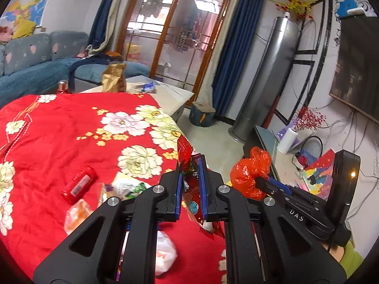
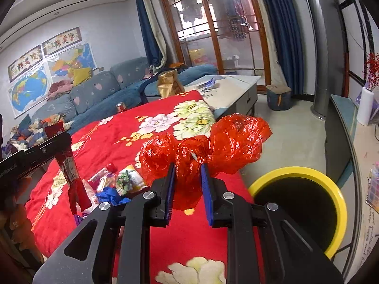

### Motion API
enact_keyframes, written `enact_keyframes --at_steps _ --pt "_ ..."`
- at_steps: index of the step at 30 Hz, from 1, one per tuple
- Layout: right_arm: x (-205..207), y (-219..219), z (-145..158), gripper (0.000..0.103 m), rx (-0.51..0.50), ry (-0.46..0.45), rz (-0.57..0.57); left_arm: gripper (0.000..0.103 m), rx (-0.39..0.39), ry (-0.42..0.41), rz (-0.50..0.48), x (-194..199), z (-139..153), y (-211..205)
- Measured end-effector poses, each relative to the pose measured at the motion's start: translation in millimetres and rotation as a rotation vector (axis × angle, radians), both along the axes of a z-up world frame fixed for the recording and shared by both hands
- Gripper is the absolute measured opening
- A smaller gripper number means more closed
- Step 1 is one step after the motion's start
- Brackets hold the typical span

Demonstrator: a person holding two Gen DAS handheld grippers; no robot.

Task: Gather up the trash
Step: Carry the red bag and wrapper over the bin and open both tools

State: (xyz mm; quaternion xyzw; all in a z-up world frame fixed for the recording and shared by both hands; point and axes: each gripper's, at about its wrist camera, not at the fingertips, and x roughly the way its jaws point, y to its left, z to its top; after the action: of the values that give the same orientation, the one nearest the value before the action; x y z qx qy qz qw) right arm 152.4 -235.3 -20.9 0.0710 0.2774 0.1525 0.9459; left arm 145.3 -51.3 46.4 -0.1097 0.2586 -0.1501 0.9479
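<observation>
Left gripper [image 1: 191, 175] clamps a red wrapper [image 1: 189, 182], right gripper [image 2: 188, 184] a red plastic bag [image 2: 203, 139]; bin [image 2: 331, 189] near, scraps [image 2: 123, 182] remain on the counter.

The right gripper [image 2: 188, 172] clamps a crumpled red plastic bag [image 2: 206, 142] above the red floral cloth [image 2: 113, 132]. A yellow-rimmed bin [image 2: 296, 174] stands lower right. At left, the left gripper [image 2: 51, 145] holds a red wrapper [image 2: 71, 172].
</observation>
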Motion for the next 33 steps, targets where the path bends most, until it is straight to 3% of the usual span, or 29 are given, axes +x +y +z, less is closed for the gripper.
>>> enact_keyframes --at_steps 12,33 --pt "-14.1 -40.3 -6.2 0.02 0.006 0.014 -0.065 0.007 0.024 0.015 -0.083 2.1 -7.8 -43.0" --pt "-6.7 -114.9 -43.0 0.02 0.091 0.103 -0.188 0.007 0.114 0.025 -0.252 7.9 -36.7 -138.8"
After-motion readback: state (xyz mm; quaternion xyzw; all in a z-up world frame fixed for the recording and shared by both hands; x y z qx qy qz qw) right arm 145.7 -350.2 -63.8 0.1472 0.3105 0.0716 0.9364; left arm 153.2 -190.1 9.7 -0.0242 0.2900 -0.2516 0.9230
